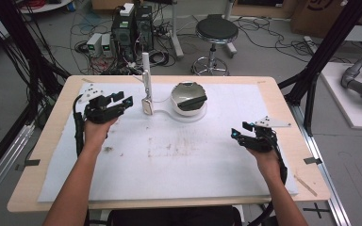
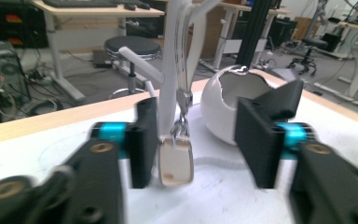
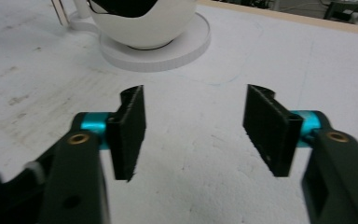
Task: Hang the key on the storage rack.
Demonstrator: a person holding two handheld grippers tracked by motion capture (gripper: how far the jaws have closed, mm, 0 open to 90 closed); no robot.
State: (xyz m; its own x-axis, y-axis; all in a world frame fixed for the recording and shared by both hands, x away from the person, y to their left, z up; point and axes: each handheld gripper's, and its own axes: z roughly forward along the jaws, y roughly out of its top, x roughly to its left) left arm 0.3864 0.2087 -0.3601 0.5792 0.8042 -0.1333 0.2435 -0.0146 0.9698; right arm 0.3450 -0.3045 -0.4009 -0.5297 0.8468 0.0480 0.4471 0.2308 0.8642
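A white egg-shaped bowl (image 1: pixel 189 100) with a jagged rim sits on a round white base (image 1: pixel 199 115) at the back middle of the mat, with something dark inside. Just left of it a slim white stand (image 1: pixel 146 75) rises, and a small white tag (image 1: pixel 147 106) hangs from it on a metal clip. My left gripper (image 1: pixel 125 99) is open a short way left of the tag. In the left gripper view the tag (image 2: pixel 176 161) hangs between the spread jaws, near the left one, without contact I can see. My right gripper (image 1: pixel 240 130) is open and holds nothing at the right, well short of the bowl (image 3: pixel 144 23).
A stained white mat (image 1: pixel 179 155) covers most of the wooden table (image 1: pixel 292 108). Beyond the far edge stand a black stool (image 1: pixel 216 32), computer cases (image 1: pixel 132 28) and loose cables on the floor. Black frame posts (image 1: pixel 320 52) rise at both sides.
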